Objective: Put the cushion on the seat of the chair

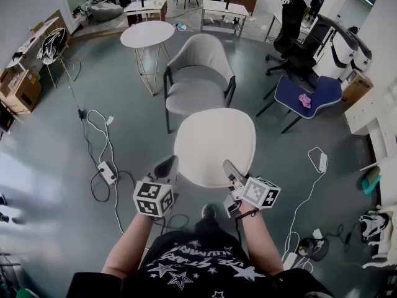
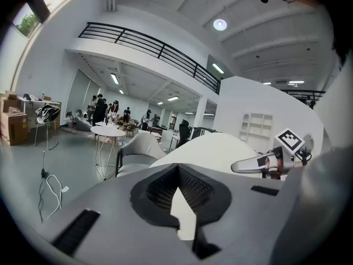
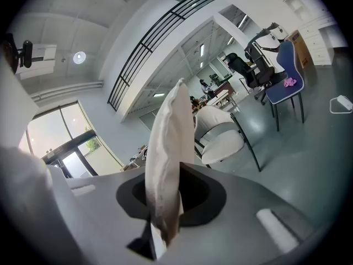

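Softly rounded, smooth white cushion

Black T-shirt with white stars and lettering; grey left gripper and right gripper, each carrying a white cube with black square markers, thin red cord at the right one.

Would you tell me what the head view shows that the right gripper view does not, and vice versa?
Only the head view shows the person's arms, the round table and the floor cables. Only the right gripper view shows the balcony railing and the cushion edge-on, clamped in the right hand-held gripper. Both show the cushion, the pale chair and the blue chair.
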Tool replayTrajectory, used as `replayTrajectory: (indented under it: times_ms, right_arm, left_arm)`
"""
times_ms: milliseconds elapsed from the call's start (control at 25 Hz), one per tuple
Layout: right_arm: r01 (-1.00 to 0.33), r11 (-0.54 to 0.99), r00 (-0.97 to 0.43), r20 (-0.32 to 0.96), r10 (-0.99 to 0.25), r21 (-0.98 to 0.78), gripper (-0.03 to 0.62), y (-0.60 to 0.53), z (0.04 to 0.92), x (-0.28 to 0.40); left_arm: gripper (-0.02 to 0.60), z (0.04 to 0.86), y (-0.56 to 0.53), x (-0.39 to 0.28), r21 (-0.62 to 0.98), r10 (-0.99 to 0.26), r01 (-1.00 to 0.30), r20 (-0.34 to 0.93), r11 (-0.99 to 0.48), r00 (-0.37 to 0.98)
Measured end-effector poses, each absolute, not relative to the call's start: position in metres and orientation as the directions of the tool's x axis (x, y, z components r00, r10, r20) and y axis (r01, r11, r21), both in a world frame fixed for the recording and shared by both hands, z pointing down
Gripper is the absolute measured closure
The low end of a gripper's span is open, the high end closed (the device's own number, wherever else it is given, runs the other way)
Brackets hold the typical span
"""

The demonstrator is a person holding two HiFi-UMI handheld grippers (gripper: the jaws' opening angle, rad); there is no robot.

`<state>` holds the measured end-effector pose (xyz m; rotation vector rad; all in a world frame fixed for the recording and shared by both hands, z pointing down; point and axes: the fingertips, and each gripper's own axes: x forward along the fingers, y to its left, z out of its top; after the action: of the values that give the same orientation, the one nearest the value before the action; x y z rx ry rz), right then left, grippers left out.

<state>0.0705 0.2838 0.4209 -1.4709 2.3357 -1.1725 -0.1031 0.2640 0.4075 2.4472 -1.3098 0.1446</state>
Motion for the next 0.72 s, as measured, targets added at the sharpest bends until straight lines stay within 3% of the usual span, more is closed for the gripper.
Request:
replayTrajectory:
  times_ms: [720]
  right_arm:
    - [-0.724, 0.215, -0.486, 0.263, -0.833, -0.655, 0.537, 0.343, 0.418, 0.054]
  left_arm:
    - [0.574, 0.402, 0.32, -0.112, 0.236, -0.765, -0.796, 0.226, -0.558, 0.603]
